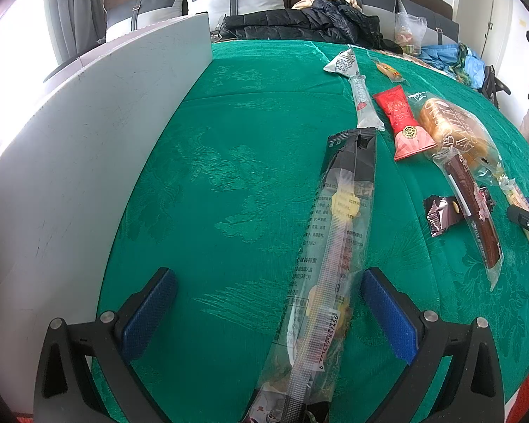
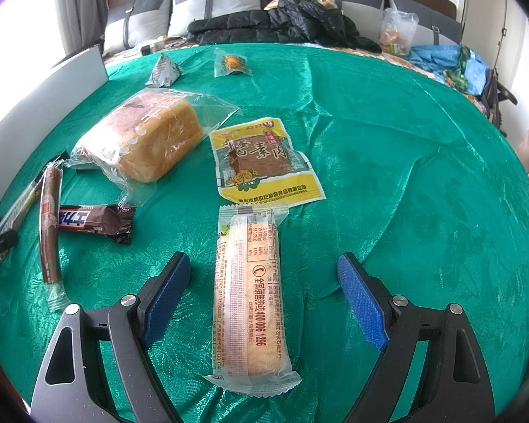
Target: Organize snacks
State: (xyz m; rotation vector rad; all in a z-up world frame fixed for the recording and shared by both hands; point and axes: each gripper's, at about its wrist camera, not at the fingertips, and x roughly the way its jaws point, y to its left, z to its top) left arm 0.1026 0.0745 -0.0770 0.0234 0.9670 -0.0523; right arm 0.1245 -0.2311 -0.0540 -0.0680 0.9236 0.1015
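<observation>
Right wrist view: your right gripper (image 2: 264, 275) stands wide, straddling the wafer pack (image 2: 248, 292) at 12 o'clock, likely lined up for pickup. Your left gripper (image 1: 268, 292) gapes too, long packet (image 1: 331, 257) untouched between its fingers.

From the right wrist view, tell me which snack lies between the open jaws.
The long pale wafer pack, lying lengthwise between the right gripper fingers, untouched. The yellow packet and bread loaf lie farther off.

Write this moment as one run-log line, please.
left gripper: open, over long clear snack pack | right gripper: open, over wafer pack | nothing held
</observation>
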